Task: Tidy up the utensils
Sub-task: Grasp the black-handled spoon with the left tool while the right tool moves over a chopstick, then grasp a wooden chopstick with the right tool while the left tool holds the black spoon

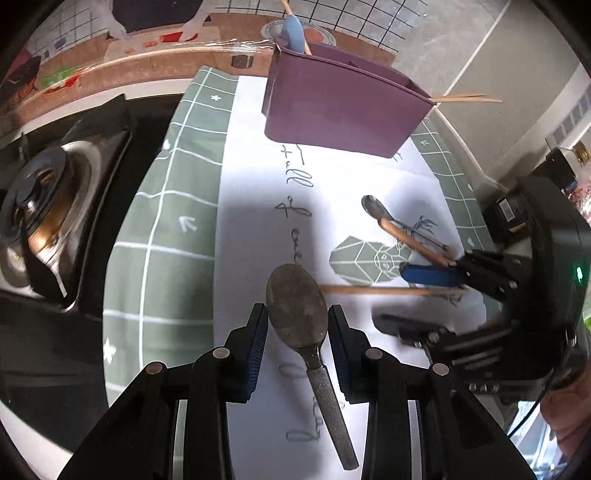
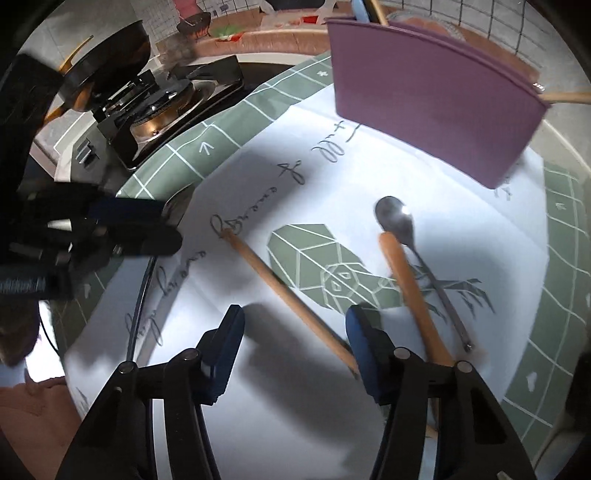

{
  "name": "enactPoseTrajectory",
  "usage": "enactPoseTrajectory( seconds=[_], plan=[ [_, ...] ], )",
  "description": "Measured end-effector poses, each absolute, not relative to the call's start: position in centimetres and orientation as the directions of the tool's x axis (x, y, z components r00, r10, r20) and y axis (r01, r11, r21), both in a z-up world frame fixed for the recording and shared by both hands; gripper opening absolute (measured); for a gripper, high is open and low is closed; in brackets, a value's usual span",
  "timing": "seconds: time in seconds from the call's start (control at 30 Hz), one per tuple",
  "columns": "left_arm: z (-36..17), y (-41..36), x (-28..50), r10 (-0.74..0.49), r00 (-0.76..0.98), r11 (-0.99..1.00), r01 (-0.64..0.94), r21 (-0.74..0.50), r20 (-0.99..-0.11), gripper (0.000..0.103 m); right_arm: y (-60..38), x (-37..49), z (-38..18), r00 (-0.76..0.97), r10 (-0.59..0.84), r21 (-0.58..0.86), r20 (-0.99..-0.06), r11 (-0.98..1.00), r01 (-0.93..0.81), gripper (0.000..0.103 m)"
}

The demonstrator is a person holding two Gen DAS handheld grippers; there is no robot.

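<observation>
A purple utensil caddy (image 1: 340, 107) stands at the far side of the white mat (image 1: 258, 229), holding a blue spoon (image 1: 293, 35) and chopsticks. My left gripper (image 1: 297, 347) is open, its pads on either side of a dark metal spoon (image 1: 299, 317) lying on the mat. My right gripper (image 2: 295, 354) is open above a wooden chopstick (image 2: 288, 295); it also shows in the left wrist view (image 1: 424, 295). A second wooden stick (image 2: 410, 288) and a small silver spoon (image 2: 397, 218) lie to its right. The caddy (image 2: 432, 107) shows at the top.
A gas stove burner (image 1: 40, 206) sits to the left of the green grid cloth (image 1: 173, 206); it also appears in the right wrist view (image 2: 155, 110) with a dark pan (image 2: 107, 51) behind. A wall stands behind the caddy.
</observation>
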State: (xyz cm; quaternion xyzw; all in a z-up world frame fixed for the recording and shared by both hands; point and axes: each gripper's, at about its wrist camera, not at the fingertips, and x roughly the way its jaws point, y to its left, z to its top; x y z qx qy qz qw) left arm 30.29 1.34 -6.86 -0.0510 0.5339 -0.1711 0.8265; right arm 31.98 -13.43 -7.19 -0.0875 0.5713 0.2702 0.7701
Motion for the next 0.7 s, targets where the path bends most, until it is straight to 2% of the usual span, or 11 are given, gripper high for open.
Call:
enactPoseTrajectory(
  seconds=[0.03,0.07,0.17,0.33,0.57,0.7],
  plan=[
    [-6.6,1.4,29.8,-0.331,0.381,0.938,0.229,-0.259,-0.863,0.035,-13.3,31.9,-7.1,0.195,0.313,0.176,-0.93,0.84,-0.513,0.042],
    [-6.3,1.3,29.5,-0.326,0.389,0.94,0.229,-0.253,-0.861,0.035,-13.1,31.8,-7.1,0.175,0.319,0.189,-0.932,0.836,-0.515,0.025],
    [-6.0,1.5,28.9,-0.317,0.4,0.942,0.238,-0.236,-0.86,0.035,-13.0,31.0,-6.8,0.171,0.307,0.183,-0.936,0.841,-0.508,0.011],
    [-5.9,1.2,28.8,-0.33,0.399,0.934,0.272,-0.233,-0.856,0.035,-15.3,29.9,-6.4,0.191,0.291,0.189,-0.937,0.887,-0.422,0.007],
    [-6.3,0.3,28.7,-0.342,0.386,0.925,0.299,-0.235,-0.856,0.035,-18.8,28.4,-6.3,0.147,0.387,0.337,-0.91,0.899,-0.281,0.007],
    [-6.6,0.0,28.6,-0.34,0.373,0.923,0.306,-0.232,-0.863,0.035,-18.5,28.1,-5.8,0.174,0.397,0.339,-0.901,0.896,-0.288,0.012]
  ],
)
